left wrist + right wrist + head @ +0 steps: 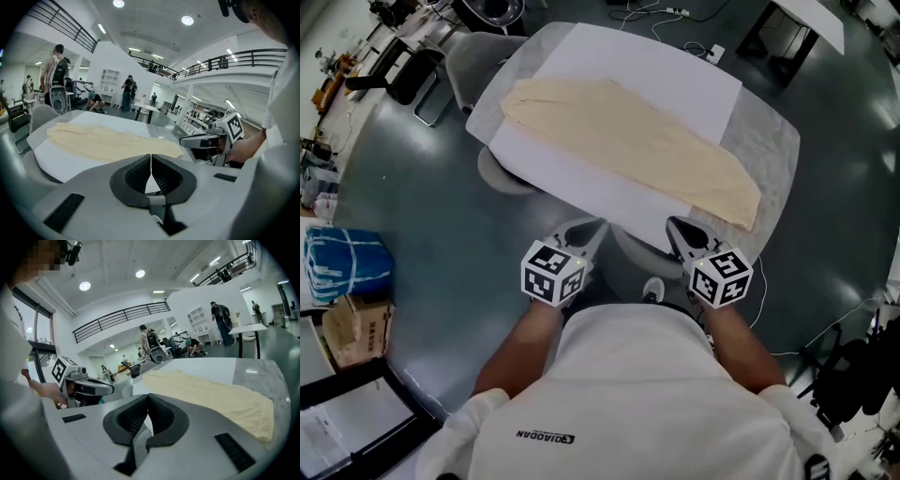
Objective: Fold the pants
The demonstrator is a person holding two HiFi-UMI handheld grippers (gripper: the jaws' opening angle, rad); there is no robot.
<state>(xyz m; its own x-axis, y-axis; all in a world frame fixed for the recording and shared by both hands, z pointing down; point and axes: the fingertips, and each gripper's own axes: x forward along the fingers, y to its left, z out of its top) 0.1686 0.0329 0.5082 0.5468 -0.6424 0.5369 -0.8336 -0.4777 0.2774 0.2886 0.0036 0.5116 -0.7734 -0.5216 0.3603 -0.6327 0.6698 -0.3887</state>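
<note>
As we look down in the head view, the cream pants lie slantwise on a white sheet over the grey bench, with the left claw and right claw held just off its near edge, clear of the cloth. In the left gripper view we see that claw's jaws pressed together on nothing, the pants beyond them. In the right gripper view the right claw is likewise closed and empty.

Clear approach from near side.
Desk bare btw near edge & pants; chair stands tight vs far-left corner.
</note>
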